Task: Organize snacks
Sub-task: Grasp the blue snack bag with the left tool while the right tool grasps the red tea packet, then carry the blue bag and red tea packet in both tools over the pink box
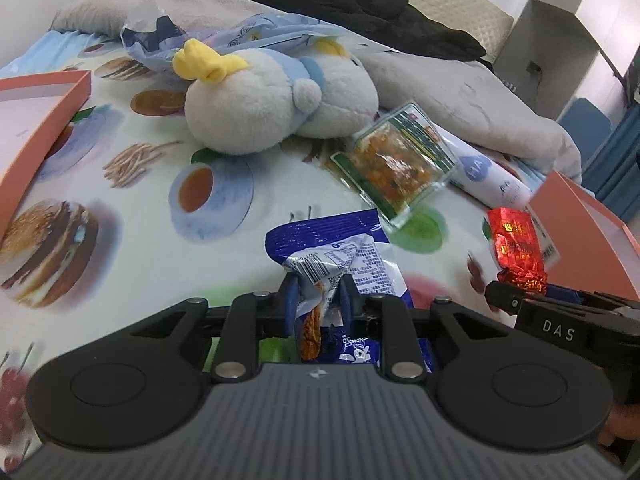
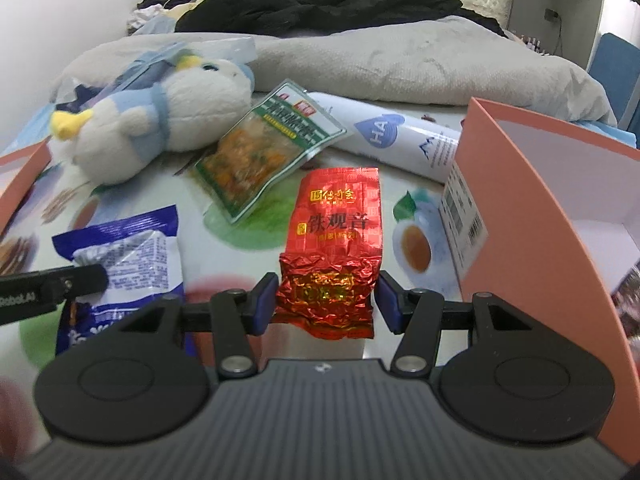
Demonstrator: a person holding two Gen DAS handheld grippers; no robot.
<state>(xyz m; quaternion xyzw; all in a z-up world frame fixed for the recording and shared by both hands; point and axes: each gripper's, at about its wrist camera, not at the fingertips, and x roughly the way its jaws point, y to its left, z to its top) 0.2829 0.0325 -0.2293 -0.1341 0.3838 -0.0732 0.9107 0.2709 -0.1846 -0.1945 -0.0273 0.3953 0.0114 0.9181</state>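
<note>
My left gripper is shut on a blue and white snack packet, pinching its crumpled near end; the packet also shows in the right wrist view. My right gripper is shut on the lower end of a red foil tea packet, which also shows in the left wrist view. A green-edged clear packet of orange food lies on the printed bedsheet between the two, also in the right wrist view.
An orange box stands open at the right and an orange lid lies at the left. A plush penguin, a white spray can, a grey blanket and black clothes lie behind.
</note>
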